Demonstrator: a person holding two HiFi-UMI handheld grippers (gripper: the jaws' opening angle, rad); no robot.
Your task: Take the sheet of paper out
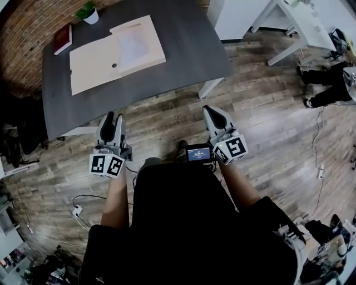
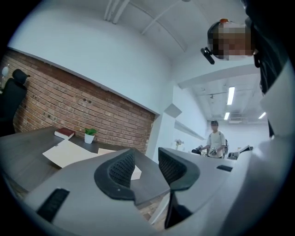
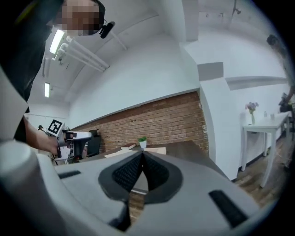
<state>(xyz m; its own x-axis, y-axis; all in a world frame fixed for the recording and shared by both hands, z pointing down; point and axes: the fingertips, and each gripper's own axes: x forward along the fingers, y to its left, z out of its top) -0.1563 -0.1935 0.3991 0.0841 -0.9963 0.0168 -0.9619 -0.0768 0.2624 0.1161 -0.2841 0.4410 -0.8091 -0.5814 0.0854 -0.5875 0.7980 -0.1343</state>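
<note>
On the dark grey table [image 1: 189, 50] lies a flat tan envelope [image 1: 94, 67], and a white sheet of paper [image 1: 133, 45] shows at its right end. Both grippers hang over the wooden floor, short of the table's near edge. My left gripper [image 1: 113, 119] is open with nothing between its jaws. My right gripper [image 1: 213, 111] is shut and empty. The left gripper view looks past the open left gripper [image 2: 146, 161] to the envelope [image 2: 69, 152] on the table. In the right gripper view the right gripper [image 3: 142, 159] has its pads closed together, with the envelope [image 3: 117, 152] far beyond.
A small potted plant [image 1: 88, 12] and a red book [image 1: 62, 39] stand at the table's far left corner. A white desk [image 1: 295, 22] and a person's legs [image 1: 328, 89] are off to the right. Cables [image 1: 320, 161] and a power strip [image 1: 77, 210] lie on the floor.
</note>
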